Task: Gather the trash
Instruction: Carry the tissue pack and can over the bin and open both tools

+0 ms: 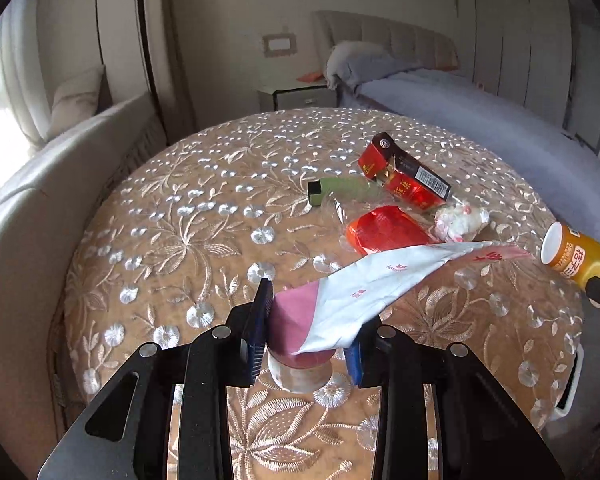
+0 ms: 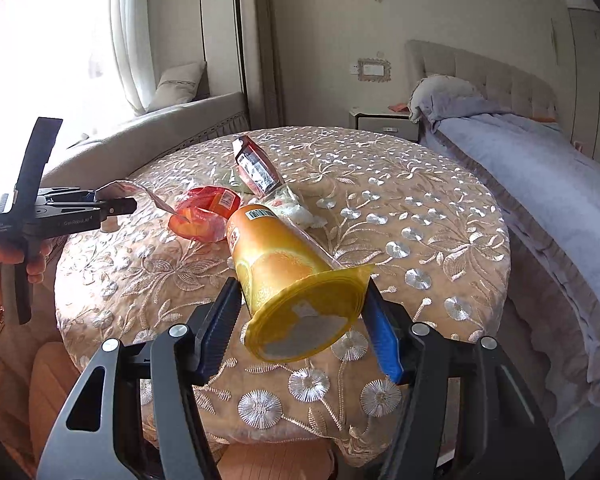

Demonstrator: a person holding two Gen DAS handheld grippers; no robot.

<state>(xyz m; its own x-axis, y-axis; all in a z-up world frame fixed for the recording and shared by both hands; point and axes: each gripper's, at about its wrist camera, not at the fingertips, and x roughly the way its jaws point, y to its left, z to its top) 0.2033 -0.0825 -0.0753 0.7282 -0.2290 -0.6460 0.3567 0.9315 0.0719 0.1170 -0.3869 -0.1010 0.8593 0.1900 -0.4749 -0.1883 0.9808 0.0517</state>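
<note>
Fingers of both grippers grasp trash above the table's (image 2: pixel 440 184) near edge: left (image 1: pixel 312 320) a wrapper (image 1: pixel 364 292), right (image 2: pixel 300 320) an orange cup (image 2: pixel 276 264).

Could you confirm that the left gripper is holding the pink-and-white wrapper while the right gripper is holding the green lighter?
Not quite. The left gripper does hold the pink-and-white wrapper, but the right gripper is shut on the orange cup, as the right wrist view shows. The green lighter lies on the table among the other trash, seen in the left wrist view.
</note>
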